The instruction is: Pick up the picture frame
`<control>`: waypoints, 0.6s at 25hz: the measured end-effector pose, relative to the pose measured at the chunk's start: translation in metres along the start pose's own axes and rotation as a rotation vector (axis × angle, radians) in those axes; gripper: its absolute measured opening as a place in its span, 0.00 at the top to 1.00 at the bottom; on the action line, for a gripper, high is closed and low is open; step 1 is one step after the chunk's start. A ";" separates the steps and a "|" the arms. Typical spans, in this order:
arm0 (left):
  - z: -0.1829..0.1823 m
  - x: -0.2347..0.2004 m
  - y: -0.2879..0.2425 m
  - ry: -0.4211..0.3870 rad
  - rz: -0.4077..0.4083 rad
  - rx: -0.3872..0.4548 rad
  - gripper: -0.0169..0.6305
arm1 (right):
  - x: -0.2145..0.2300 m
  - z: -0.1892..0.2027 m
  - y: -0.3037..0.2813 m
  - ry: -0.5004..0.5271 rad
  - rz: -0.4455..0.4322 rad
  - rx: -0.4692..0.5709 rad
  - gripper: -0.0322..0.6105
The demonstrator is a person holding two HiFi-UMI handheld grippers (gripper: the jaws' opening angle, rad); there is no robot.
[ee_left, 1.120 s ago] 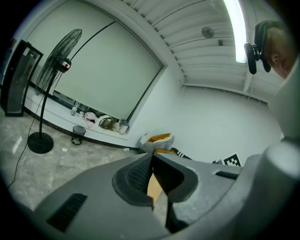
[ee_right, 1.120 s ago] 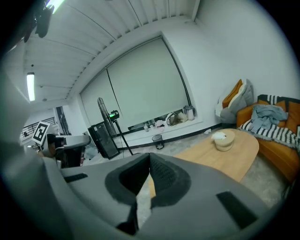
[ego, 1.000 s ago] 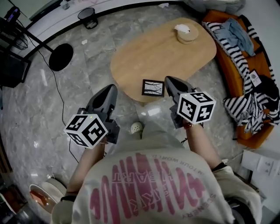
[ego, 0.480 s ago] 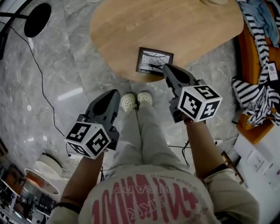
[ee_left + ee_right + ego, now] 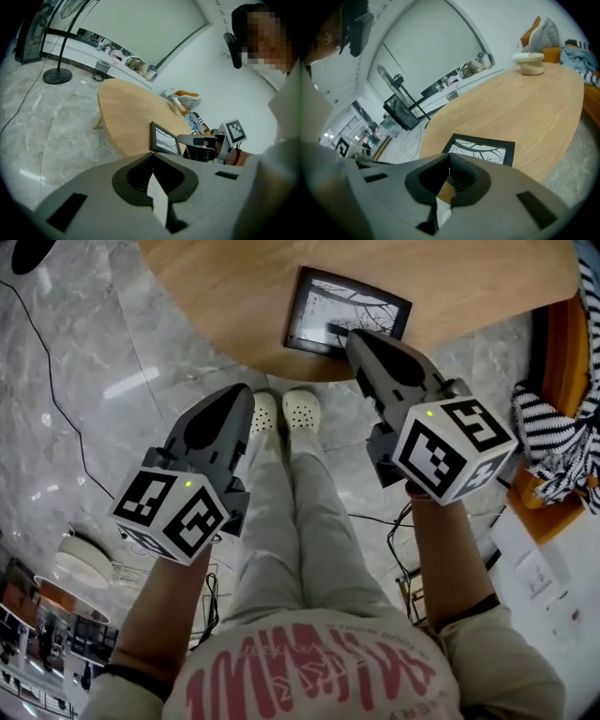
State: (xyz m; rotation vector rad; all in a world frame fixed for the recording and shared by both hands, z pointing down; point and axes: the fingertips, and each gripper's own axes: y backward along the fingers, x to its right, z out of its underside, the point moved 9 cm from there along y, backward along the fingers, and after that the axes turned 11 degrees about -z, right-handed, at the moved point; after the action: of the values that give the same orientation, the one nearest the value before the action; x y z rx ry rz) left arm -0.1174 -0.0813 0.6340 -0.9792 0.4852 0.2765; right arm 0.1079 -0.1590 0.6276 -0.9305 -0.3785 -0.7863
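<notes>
The picture frame [image 5: 349,310] is black with a pale branch print and lies flat on the wooden table [image 5: 216,296], close to its near edge. My right gripper [image 5: 352,334] is shut and empty, its tip over the frame's near edge. The right gripper view has the frame [image 5: 480,149] just beyond the closed tips [image 5: 449,157]. Left of the person's shoes, my left gripper [image 5: 239,395] hangs over the floor, short of the table, shut and empty. From the left gripper view, the frame [image 5: 164,139] lies ahead to the right of the tips [image 5: 152,154], with the right gripper [image 5: 201,140] beside it.
An orange sofa [image 5: 553,343] with striped clothes stands right of the table. A wooden bowl-like piece [image 5: 528,63] sits at the table's far end. The person's white shoes [image 5: 286,413] stand under the table edge. A cable [image 5: 66,409] runs over the marble floor; a bin [image 5: 101,70] stands farther off.
Both grippers have come down toward the table and floor. The right gripper's tip has reached over the frame's near edge. Both stay shut.
</notes>
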 end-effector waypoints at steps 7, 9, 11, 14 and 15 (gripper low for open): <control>-0.005 -0.007 -0.016 -0.019 0.004 0.000 0.97 | -0.007 -0.001 -0.019 0.357 -0.028 -0.234 0.76; -0.005 -0.006 -0.019 -0.016 0.002 -0.002 0.97 | -0.011 0.000 -0.026 0.402 -0.074 -0.276 0.76; -0.004 -0.003 -0.021 -0.012 0.002 -0.008 0.97 | -0.016 0.004 -0.031 0.457 -0.099 -0.328 0.75; -0.004 0.000 -0.025 -0.008 0.012 -0.013 0.97 | -0.018 0.010 -0.038 0.521 -0.091 -0.401 0.74; -0.004 0.000 -0.026 -0.006 0.013 -0.014 0.97 | -0.018 0.012 -0.040 0.527 -0.086 -0.415 0.74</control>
State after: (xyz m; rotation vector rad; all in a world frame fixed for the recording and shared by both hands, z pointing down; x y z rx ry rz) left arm -0.1072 -0.0983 0.6509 -0.9889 0.4846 0.2950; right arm 0.0670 -0.1553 0.6459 -1.0490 0.2173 -1.1772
